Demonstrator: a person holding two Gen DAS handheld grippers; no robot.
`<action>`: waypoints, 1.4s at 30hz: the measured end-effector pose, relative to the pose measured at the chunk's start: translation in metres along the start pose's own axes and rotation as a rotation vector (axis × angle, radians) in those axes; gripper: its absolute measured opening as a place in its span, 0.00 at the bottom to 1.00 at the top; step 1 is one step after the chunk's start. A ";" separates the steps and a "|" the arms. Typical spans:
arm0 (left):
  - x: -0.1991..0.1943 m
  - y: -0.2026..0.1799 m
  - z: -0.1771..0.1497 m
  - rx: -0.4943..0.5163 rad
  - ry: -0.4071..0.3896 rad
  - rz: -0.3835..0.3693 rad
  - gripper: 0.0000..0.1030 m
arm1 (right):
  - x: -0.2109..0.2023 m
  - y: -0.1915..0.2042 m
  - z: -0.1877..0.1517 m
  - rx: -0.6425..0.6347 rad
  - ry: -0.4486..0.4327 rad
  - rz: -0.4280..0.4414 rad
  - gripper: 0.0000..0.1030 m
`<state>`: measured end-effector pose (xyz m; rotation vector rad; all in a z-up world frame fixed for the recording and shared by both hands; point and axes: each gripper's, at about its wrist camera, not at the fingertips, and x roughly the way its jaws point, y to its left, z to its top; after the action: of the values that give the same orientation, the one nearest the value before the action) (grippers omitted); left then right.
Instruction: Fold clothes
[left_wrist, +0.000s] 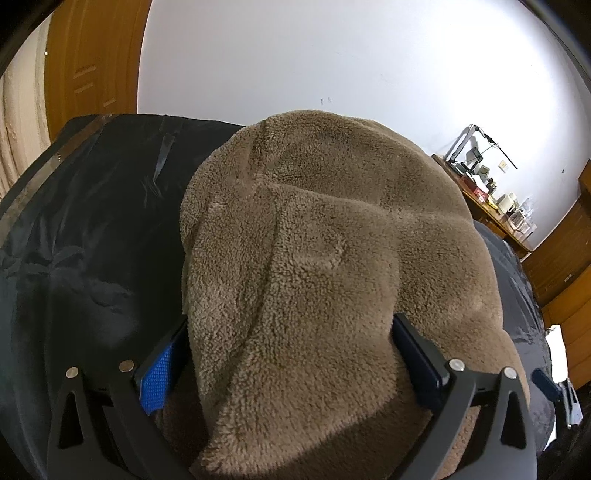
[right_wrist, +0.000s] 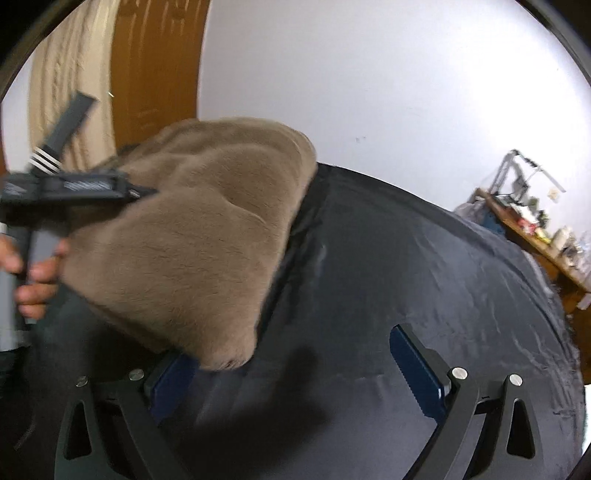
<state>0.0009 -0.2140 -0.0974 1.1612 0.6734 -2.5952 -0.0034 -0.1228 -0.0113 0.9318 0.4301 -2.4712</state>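
Brown fleece garment (left_wrist: 325, 258) fills centre of view, bunched w/ soft folds, its near end lying between the left tongs (left_wrist: 288, 354). Jaws spread wide apart, fleece touching both inner pads; blue pad (left_wrist: 157, 380) shows at left. Garment lies on a dark, shiny, wrinkled cloth (left_wrist: 85, 236) covering the surface. Behind: white wall (left_wrist: 332, 62), wooden door (left_wrist: 92, 62) at left, cluttered wooden counter (left_wrist: 491, 206) far right.

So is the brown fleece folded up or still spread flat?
Folded: the brown fleece sits as a thick doubled bundle with a rounded fold edge on the dark cloth.
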 end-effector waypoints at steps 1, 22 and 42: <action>-0.001 0.001 0.001 -0.004 0.009 -0.005 0.99 | -0.008 -0.001 0.004 0.007 -0.024 0.020 0.97; -0.010 0.019 0.002 -0.074 0.072 -0.081 1.00 | 0.055 0.084 0.039 -0.077 -0.016 0.118 0.99; -0.083 -0.034 0.076 0.077 -0.066 -0.186 1.00 | 0.038 0.070 0.024 -0.012 -0.079 0.229 1.00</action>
<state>-0.0054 -0.2210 0.0200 1.0758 0.7047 -2.8234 -0.0049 -0.2036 -0.0283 0.8262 0.2931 -2.2856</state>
